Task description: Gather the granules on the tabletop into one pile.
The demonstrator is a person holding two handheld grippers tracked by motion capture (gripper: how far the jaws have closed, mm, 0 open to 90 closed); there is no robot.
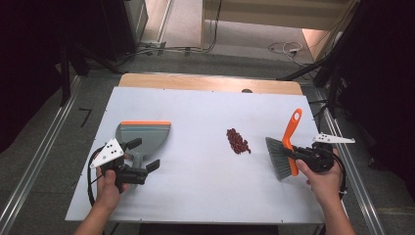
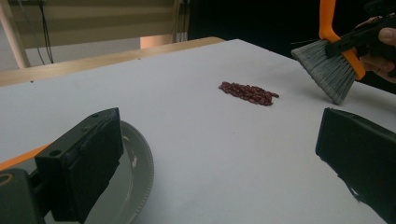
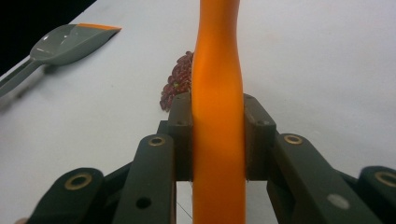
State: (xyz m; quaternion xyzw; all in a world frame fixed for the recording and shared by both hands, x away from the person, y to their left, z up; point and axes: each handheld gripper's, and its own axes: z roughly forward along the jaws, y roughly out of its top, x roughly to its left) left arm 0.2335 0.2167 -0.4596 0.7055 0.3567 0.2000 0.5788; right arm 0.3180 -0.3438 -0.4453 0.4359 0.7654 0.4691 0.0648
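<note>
Orange brush handle [image 3: 218, 116] clamped between right gripper [image 3: 218, 140] jaws.

Glossy plastic dustpan [image 1: 143, 134]; matt white tabletop [image 1: 205, 186]

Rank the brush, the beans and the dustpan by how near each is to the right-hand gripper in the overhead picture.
1. Brush, clamped in the right gripper.
2. Pile of red beans, mid-table to its left.
3. Dustpan, far left, by the left gripper.

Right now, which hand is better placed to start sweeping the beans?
Right. Its tongs are shut on the brush, bristles beside the beans. The left tongs are open over the dustpan handle.
</note>
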